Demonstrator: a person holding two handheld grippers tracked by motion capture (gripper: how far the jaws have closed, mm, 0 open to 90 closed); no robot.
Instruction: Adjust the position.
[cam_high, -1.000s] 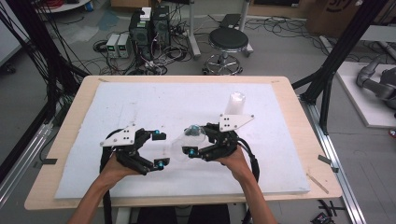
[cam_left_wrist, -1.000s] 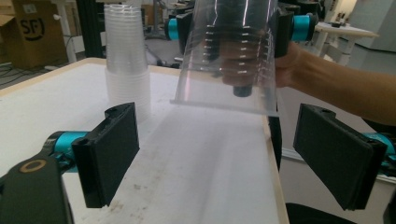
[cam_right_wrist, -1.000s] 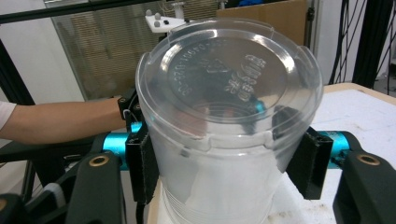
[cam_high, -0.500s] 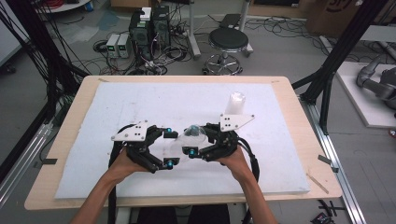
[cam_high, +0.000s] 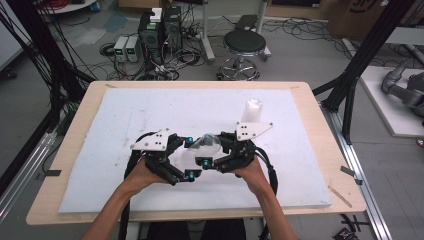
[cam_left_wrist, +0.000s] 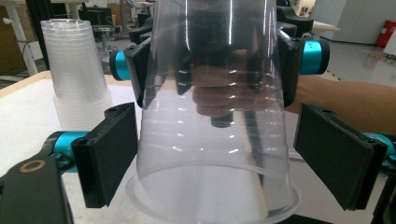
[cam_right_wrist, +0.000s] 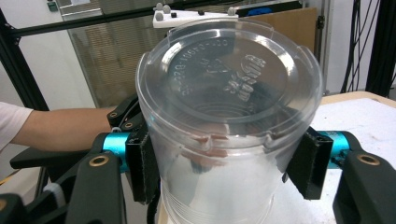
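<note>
- While both hands meet near the middle of the white mat (cam_high: 125, 120), the right gripper (cam_high: 214, 152) pinches a clear plastic cup (cam_high: 206, 146) between its pads, base toward its camera.
- Facing it, the left gripper (cam_high: 189, 157) has its jaws spread either side of the cup's wide rim, pads (cam_left_wrist: 108, 154) apart from the wall.
- Farther right stands a stack of clear cups (cam_high: 252, 110).

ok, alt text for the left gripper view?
A clear plastic cup stands between the left tool's open black jaws, gripped higher up by the right tool. A stack of clear cups stands behind on the white table.
</note>
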